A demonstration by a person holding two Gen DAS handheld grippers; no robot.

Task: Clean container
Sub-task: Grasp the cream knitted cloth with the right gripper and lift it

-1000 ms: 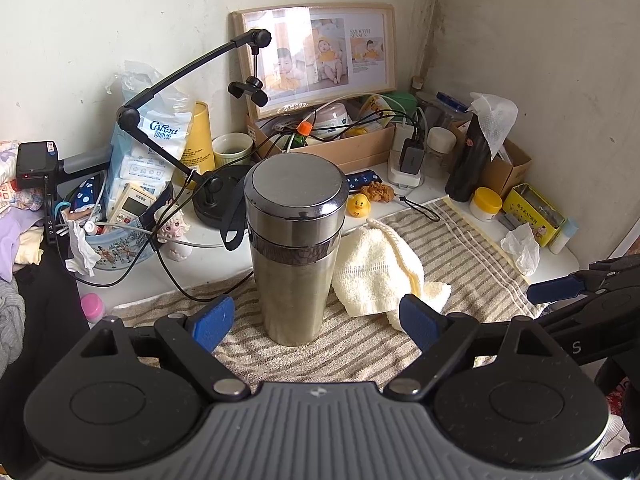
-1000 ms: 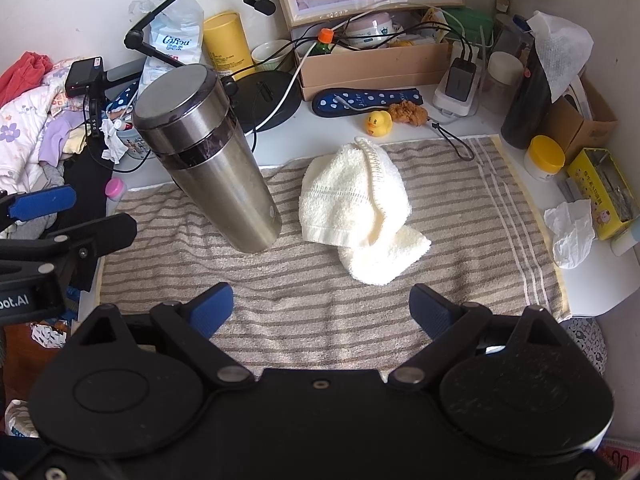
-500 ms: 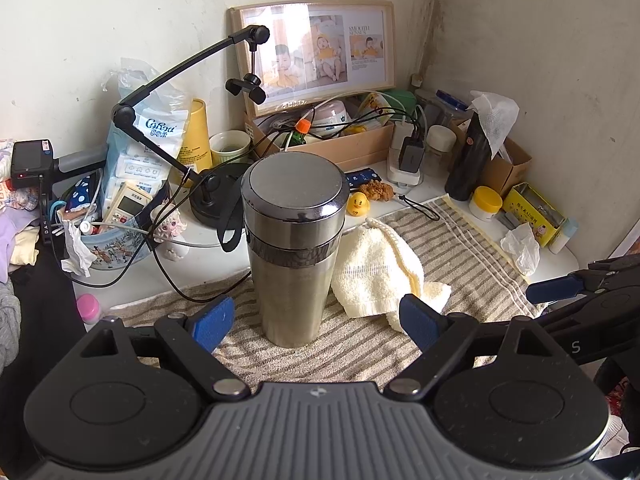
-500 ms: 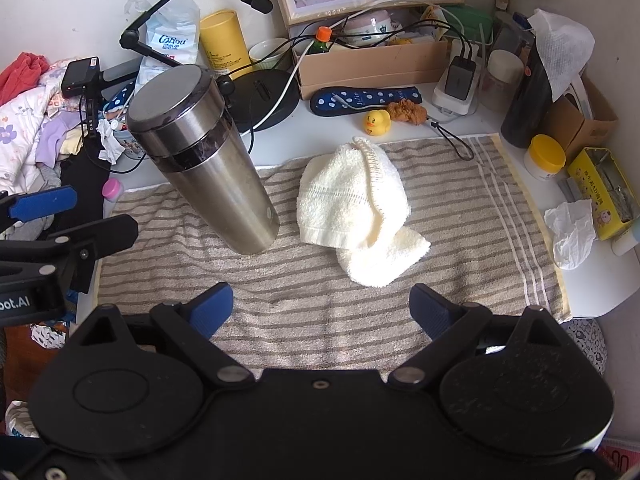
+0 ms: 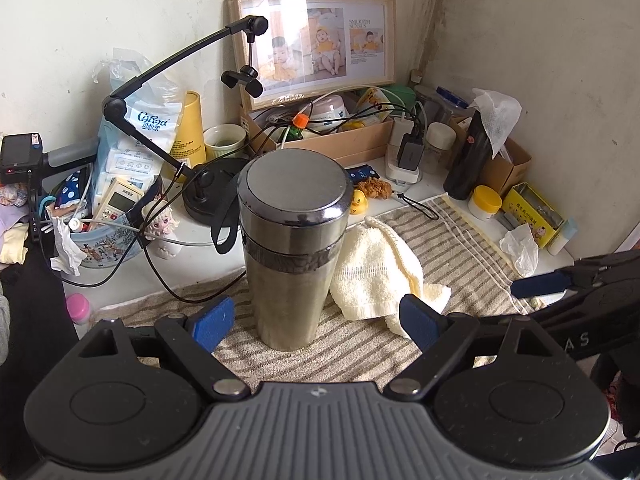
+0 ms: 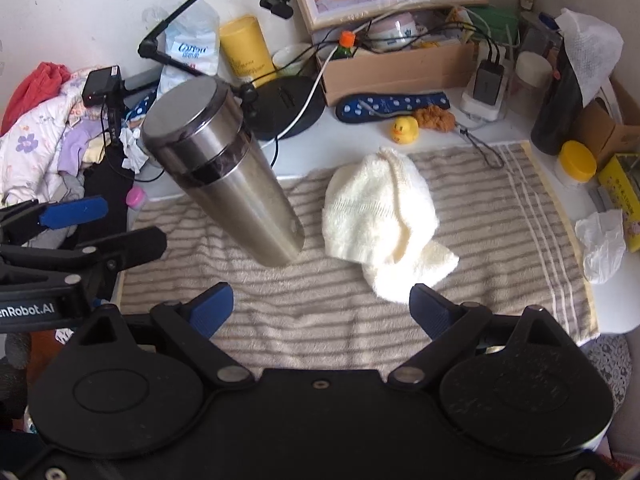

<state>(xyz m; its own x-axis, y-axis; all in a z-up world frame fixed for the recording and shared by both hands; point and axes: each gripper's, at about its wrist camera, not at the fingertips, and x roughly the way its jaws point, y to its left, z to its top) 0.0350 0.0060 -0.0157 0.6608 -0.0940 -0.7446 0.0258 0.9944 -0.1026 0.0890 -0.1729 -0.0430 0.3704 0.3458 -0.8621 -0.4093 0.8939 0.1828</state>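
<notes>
A tall steel flask (image 5: 294,248) (image 6: 228,168) with its lid on stands upright on a striped mat (image 5: 460,248) (image 6: 480,240). A cream cloth (image 5: 376,268) (image 6: 384,216) lies crumpled just right of it. My left gripper (image 5: 314,320) is open, its blue pads on either side of the flask's base and a little nearer than it. My right gripper (image 6: 322,310) is open too, above the mat's front part, with the cloth's lower corner near its right pad. Nothing is held in either one.
Behind the mat the shelf is crowded: a black lamp base (image 6: 286,108) with cables, a cardboard box (image 6: 400,68), a framed photo (image 5: 312,44), a yellow duck (image 6: 405,130), a dark bottle (image 6: 560,112), a yellow-lidded jar (image 6: 576,162), and crumpled tissue (image 6: 602,240). Clothes (image 6: 36,140) pile up at the left.
The left gripper has drifted slightly, so the flask sits a little further left and lower in its view. The right gripper has barely moved. Both stayed open.
</notes>
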